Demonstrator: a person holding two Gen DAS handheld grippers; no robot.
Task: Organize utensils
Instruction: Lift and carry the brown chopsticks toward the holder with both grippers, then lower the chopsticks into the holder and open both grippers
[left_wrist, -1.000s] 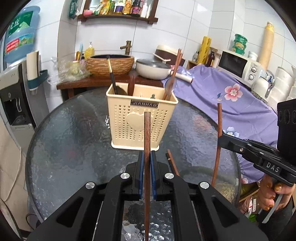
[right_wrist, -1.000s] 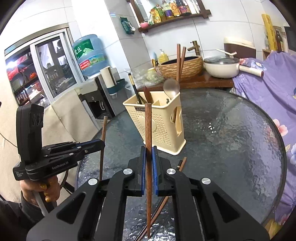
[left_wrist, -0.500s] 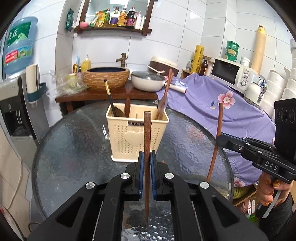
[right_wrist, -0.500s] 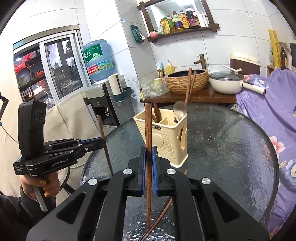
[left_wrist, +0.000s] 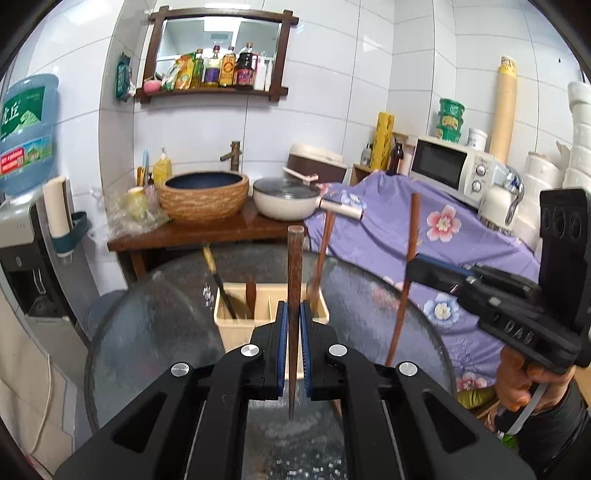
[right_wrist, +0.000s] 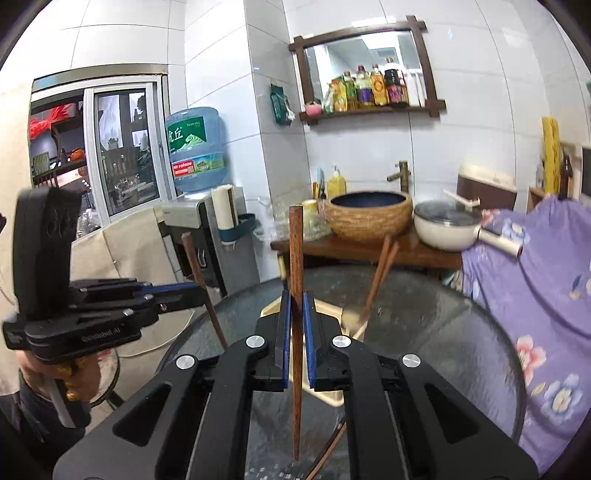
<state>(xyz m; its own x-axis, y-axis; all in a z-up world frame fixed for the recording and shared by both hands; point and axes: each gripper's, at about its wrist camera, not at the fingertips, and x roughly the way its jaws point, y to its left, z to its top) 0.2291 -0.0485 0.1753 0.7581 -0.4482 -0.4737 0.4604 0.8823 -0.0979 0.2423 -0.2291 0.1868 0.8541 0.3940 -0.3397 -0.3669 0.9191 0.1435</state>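
My left gripper (left_wrist: 293, 314) is shut on a dark wooden chopstick (left_wrist: 294, 266), held upright above the glass table. My right gripper (right_wrist: 294, 306) is shut on a second wooden chopstick (right_wrist: 295, 254), also upright. Each gripper shows in the other view: the right one (left_wrist: 413, 264) at the right, the left one (right_wrist: 201, 291) at the left. The cream utensil holder (left_wrist: 236, 325) stands on the table beyond and below both grippers, holding a ladle, a spoon and chopsticks (left_wrist: 323, 251). It also shows in the right wrist view (right_wrist: 354, 325), partly hidden. A loose chopstick (right_wrist: 328, 450) lies on the glass.
The round glass table (left_wrist: 155, 325) fills the foreground. Behind it a wooden stand (left_wrist: 207, 229) carries a woven basin (left_wrist: 203, 199) and a white pan (left_wrist: 288, 203). A purple flowered cloth (left_wrist: 443, 229) covers the right side, a microwave (left_wrist: 447, 173) behind. A water dispenser (right_wrist: 195, 155) stands left.
Both grippers have risen with their chopsticks; the holder now sits lower and smaller in both views. The grips have not changed.
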